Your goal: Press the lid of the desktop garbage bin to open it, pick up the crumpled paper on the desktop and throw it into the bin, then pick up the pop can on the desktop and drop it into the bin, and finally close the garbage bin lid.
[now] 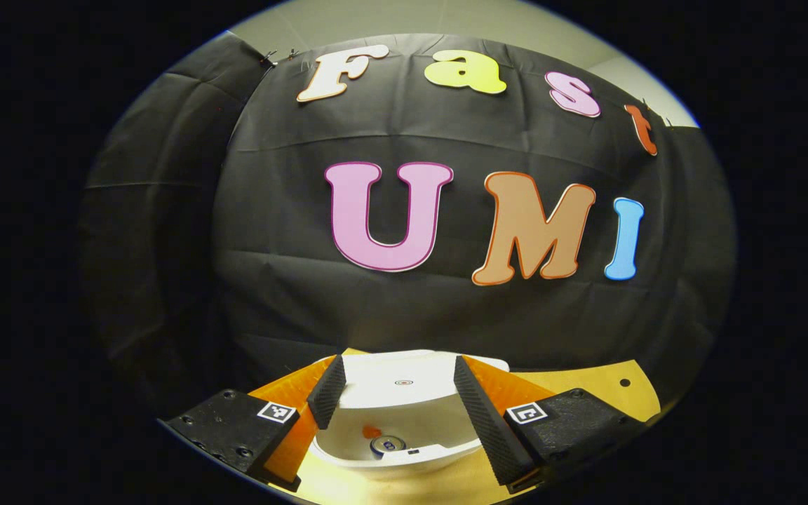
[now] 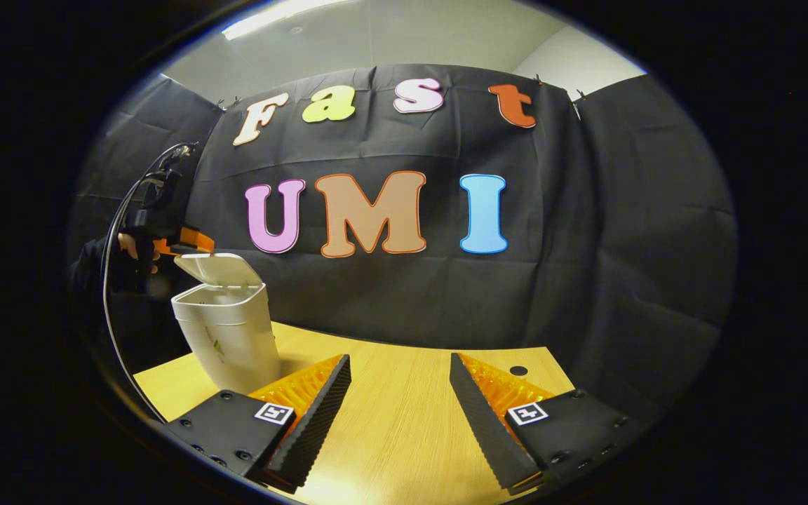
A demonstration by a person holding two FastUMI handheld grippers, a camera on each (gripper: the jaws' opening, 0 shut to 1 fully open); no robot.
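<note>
Left gripper view looks down past my left tool (image 1: 397, 407), fingers spread wide and holding nothing, poised right above the white garbage bin (image 1: 404, 456). Its lid (image 1: 404, 379) stands raised, and inside I see the pop can (image 1: 386, 444) lying at the bottom (an orange patch beside it I cannot identify). In the right gripper view my right tool (image 2: 400, 414) is likewise spread and empty over the wooden surface (image 2: 397, 435), well apart from the bin, where my other hand (image 2: 139, 256) holds the left tool at the lid.
</note>
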